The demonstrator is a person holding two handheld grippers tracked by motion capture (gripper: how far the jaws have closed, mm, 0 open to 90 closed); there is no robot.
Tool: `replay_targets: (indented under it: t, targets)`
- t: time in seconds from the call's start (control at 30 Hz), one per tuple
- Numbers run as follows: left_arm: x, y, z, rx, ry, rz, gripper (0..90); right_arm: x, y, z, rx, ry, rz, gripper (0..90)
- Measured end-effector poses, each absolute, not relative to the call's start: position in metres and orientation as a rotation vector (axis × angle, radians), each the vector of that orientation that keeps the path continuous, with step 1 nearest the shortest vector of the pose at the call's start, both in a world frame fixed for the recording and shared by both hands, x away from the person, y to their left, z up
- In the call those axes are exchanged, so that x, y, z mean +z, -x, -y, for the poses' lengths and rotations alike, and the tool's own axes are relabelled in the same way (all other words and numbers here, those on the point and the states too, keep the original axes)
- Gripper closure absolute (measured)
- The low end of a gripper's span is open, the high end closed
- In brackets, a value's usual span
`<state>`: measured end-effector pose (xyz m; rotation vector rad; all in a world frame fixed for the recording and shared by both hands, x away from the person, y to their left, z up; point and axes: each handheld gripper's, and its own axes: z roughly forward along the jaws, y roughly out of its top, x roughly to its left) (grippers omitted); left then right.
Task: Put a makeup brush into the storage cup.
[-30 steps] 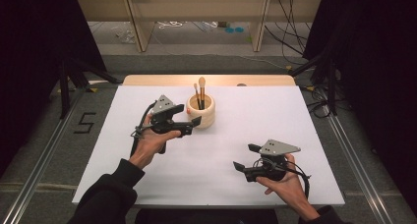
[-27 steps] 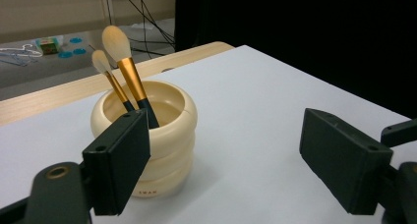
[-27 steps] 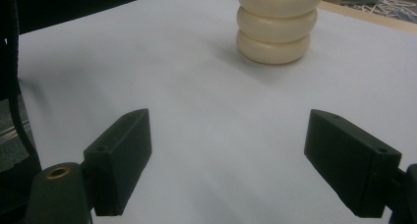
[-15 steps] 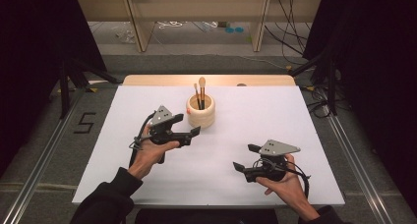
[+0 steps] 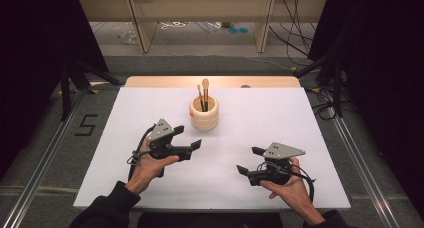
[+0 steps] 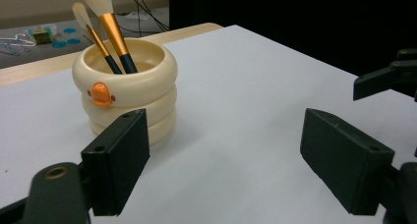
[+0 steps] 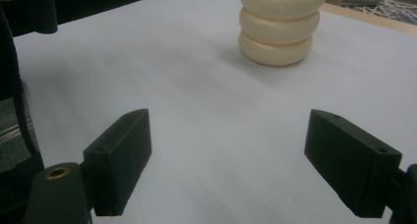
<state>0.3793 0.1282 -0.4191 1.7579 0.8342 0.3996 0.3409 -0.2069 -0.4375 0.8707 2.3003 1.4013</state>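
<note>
A cream ribbed cup stands upright at the back middle of the white table top, with two makeup brushes standing in it, bristles up. My left gripper hovers open just in front and left of the cup, with nothing between its jaws. In the left gripper view the cup with its orange knob and the brushes sit beyond the left jaw of my left gripper. My right gripper is open and empty at the front right, aimed toward the cup.
A bare wooden strip runs along the table's far edge. Wooden frame legs and loose cables lie on the floor beyond. Metal rails flank the table. The right gripper's jaw tip shows at the right of the left gripper view.
My left gripper has drawn back from the cup toward the person, still open. The right gripper has stayed put.
</note>
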Motion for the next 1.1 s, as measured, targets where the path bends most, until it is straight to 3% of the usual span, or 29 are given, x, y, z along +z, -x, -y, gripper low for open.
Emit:
replay_targets:
  t: [1.1]
  targets:
    - [-0.437,-0.336,-0.138,0.415,-1.791,-0.811,17.6,-0.436,-0.340,0.207,1.412,-0.886,-2.283,16.7]
